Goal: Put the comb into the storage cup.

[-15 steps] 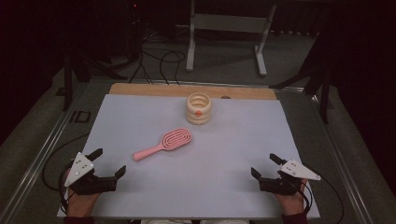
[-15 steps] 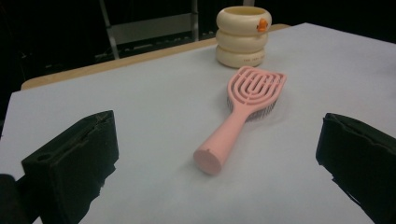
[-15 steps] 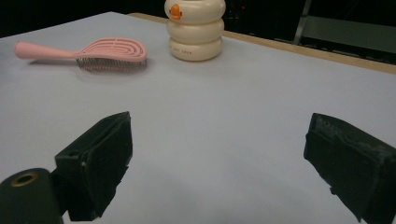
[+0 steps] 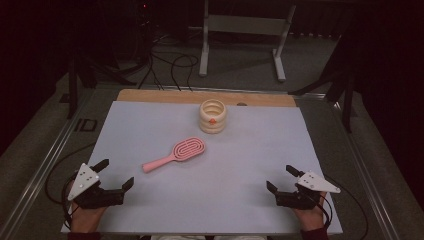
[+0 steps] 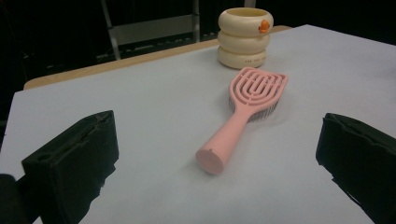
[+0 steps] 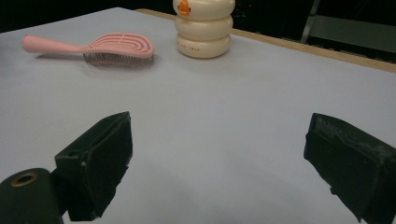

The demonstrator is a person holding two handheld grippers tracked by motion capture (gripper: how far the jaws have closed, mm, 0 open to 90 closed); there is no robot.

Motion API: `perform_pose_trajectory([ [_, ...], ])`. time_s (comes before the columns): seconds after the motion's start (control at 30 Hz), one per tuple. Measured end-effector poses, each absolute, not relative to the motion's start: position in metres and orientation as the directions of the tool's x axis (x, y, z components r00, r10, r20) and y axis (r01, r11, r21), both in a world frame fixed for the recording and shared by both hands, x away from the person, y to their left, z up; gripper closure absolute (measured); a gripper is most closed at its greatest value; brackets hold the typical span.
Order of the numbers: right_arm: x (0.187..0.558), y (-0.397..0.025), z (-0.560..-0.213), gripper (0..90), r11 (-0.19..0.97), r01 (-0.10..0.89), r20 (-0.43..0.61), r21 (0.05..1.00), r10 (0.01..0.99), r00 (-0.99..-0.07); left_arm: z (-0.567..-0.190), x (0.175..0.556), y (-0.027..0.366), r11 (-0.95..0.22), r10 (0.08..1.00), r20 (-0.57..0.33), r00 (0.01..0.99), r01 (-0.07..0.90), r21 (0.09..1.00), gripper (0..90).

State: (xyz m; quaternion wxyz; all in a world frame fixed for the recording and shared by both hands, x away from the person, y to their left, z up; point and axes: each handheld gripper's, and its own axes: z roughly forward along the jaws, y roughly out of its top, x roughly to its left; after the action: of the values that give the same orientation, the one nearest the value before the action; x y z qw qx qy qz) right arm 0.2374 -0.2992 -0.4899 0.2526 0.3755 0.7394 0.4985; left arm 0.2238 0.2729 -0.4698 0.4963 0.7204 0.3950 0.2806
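My left tongs [image 4: 114, 173] and right tongs [image 4: 280, 178] rest gaping, empty. The pink hairbrush [image 4: 176, 154] lies mid-counter [image 4: 150, 120], near the cream ringed cup [image 4: 213, 116]; its interior is unseen in the gripper views.

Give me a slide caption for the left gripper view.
Open left tongs face a pink plastic hairbrush lying bristles-down, handle toward the camera, with a cream ribbed holder behind it.

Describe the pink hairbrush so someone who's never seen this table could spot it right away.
On the pale sheet covering the table, look near the middle, nearer the person than the cream ribbed cup. The pink hairbrush lies flat there, bristles down, handle toward the left gripper. Its slotted oval head and pink colour set it apart.
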Motion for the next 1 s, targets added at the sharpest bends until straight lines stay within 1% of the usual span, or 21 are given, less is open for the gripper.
perform_pose_trajectory([
  [0.6, 0.2380, -0.2959, -0.4895, 8.0, 0.223, 0.300, -0.001, 0.927, 0.804, -0.594, -0.4703, 0.2254, 0.2692, -0.204, 0.848, 0.009, 0.529, 0.311, 0.929, 0.0],
  [1.0, 0.2391, -0.2921, -0.4911, 8.0, 0.230, 0.302, -0.004, 0.925, 0.802, -0.598, -0.4646, 0.2321, 0.2646, -0.224, 0.834, 0.017, 0.552, 0.310, 0.924, 0.0],
])
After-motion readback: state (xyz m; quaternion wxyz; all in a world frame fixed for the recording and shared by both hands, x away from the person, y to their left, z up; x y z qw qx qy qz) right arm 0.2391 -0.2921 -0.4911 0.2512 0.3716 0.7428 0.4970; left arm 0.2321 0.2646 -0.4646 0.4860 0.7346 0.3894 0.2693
